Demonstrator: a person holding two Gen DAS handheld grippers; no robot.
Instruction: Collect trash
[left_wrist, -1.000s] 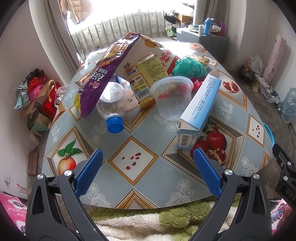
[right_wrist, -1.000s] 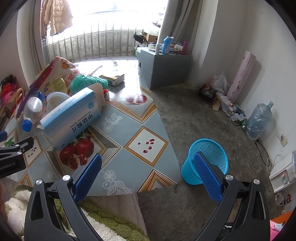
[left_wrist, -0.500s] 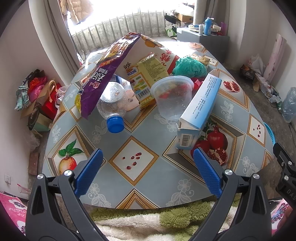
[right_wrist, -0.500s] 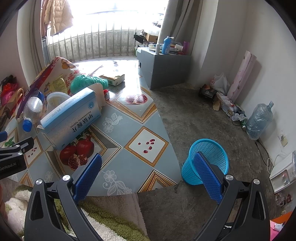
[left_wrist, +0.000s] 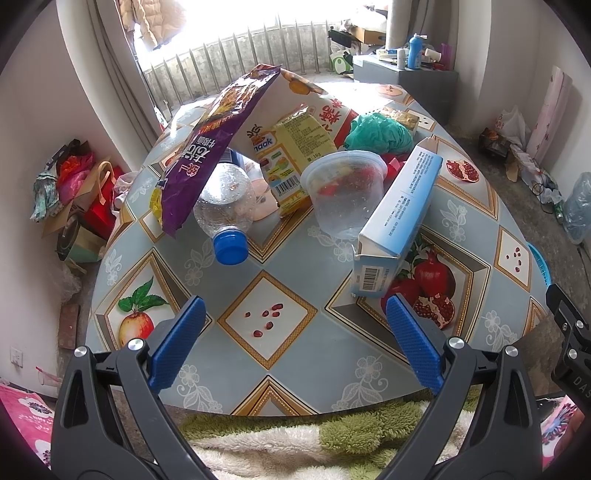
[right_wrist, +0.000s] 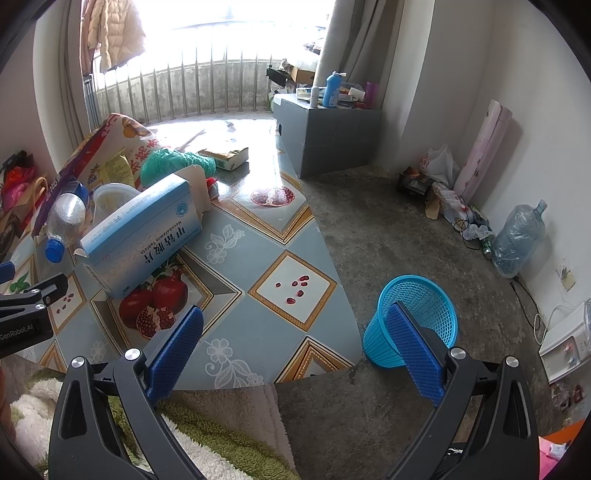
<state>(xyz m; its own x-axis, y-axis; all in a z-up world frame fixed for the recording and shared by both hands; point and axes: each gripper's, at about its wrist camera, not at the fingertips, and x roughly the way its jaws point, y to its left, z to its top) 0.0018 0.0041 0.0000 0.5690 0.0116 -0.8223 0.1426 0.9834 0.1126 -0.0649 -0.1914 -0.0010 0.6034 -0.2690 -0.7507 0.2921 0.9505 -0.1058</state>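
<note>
Both grippers hover with their blue-padded fingers spread wide and empty: the left gripper (left_wrist: 293, 338) over the near edge of the round fruit-patterned bench (left_wrist: 266, 373), the right gripper (right_wrist: 295, 343) over the bench's right edge. The trash lies heaped on the bench: a clear plastic bottle with a blue cap (left_wrist: 227, 218), a purple snack bag (left_wrist: 210, 147), a clear plastic tub (left_wrist: 345, 192) and a light-blue cardboard box (left_wrist: 397, 210). A blue mesh wastebasket (right_wrist: 417, 299) stands on the floor just beside the bench.

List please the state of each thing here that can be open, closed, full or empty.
left gripper: open, empty
right gripper: open, empty
bottle: capped, lying down
tub: no lid, upright
box: near flap open
basket: upright, looks empty
</note>
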